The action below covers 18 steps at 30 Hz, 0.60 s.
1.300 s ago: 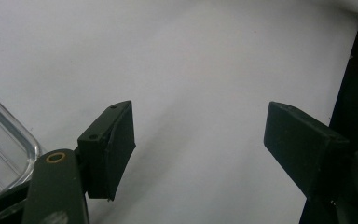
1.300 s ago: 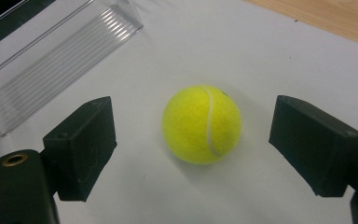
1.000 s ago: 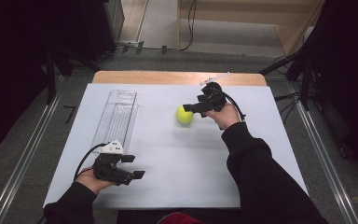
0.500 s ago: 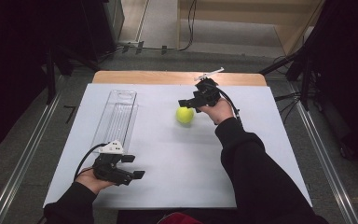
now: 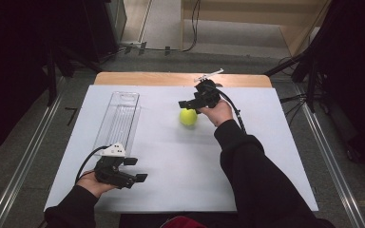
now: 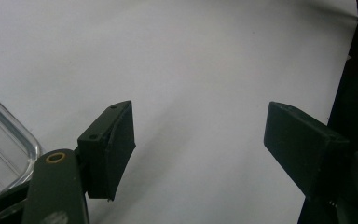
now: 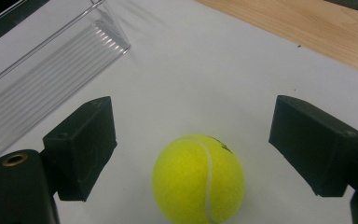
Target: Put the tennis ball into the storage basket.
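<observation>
A white tabletop [image 5: 171, 161] carries everything, with a strip of bare wood [image 5: 180, 79] showing along its far edge. A long clear plastic tray [image 5: 119, 118] lies on the left half of the tabletop, its length running from near the far edge toward the near edge; its rounded near corner [image 6: 4, 140] shows at the left of the left gripper view, and its far end [image 7: 51, 60] shows at the upper left of the right gripper view. The right gripper [image 5: 188, 104], held in the right hand [image 5: 215, 112], sits near the far edge, right of centre, with its jaws spread wide and gripping nothing. The left gripper [image 5: 137, 170], held in the left hand [image 5: 95, 183], rests near the near left corner of the tabletop, just beyond the tray's near end; its jaws stand wide apart over bare white surface, released. A yellow tennis ball [image 5: 188, 117] lies on the tabletop just beside the right gripper, on its near side. In the right gripper view the ball [image 7: 198, 178] sits low between the two open jaws, touching neither.
</observation>
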{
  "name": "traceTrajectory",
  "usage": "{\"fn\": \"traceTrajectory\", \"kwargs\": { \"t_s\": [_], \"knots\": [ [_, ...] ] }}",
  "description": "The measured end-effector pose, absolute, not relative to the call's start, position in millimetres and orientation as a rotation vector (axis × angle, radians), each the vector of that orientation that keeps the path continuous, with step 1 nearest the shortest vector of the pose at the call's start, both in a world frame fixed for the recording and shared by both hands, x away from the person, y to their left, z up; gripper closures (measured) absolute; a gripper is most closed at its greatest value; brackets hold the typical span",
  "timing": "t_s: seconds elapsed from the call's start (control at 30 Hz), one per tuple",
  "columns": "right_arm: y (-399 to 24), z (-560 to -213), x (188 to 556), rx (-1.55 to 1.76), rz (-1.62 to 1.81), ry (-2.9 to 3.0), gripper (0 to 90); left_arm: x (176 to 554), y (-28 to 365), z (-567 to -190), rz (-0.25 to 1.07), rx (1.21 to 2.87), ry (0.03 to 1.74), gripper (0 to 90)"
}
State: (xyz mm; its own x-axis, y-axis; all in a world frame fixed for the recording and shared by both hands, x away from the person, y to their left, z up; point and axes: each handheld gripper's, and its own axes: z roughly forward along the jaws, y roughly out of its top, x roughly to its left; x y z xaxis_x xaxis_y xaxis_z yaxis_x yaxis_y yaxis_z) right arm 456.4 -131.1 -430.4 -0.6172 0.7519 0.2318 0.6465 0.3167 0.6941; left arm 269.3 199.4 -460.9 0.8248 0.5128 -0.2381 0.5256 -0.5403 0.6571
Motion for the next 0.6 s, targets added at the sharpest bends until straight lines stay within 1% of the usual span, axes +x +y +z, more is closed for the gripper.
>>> {"fn": "traceTrajectory", "kwargs": {
  "t_s": [0.6],
  "knots": [
    [-124.6, -446.2, 456.0, 1.313, 1.154, 2.459, 12.6, 269.2, 199.1, -461.2, -0.025, 2.242, 0.758, 25.4]
  ]
}}
